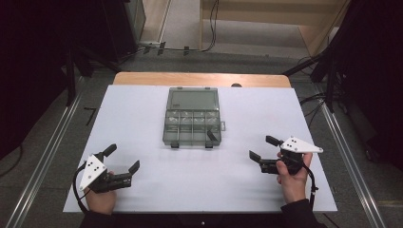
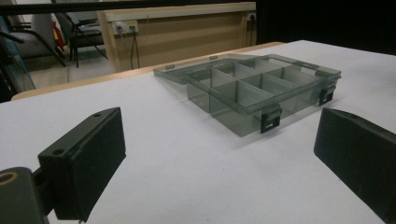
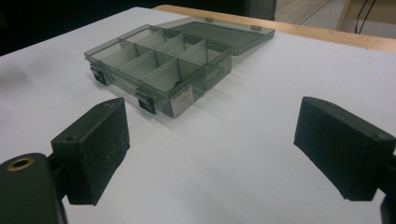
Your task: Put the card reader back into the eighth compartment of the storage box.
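Two grippers wait near the front of the white table (image 1: 142,104), one on each side. The left gripper (image 1: 122,159) has its jaws wide apart and holds nothing. The right gripper (image 1: 262,147) is also wide apart and holds nothing. Between them, farther back in the middle, sits a see-through grey plastic box (image 1: 192,121) with its lid (image 1: 193,99) lying flat open behind it. It looks light, hard and a bit slippery. I think the thin lid edge is the best place to pinch.

High cam looks down over the table (image 1: 142,109); both claw cams sit low, sharing the box (image 1: 192,116) from opposite sides.
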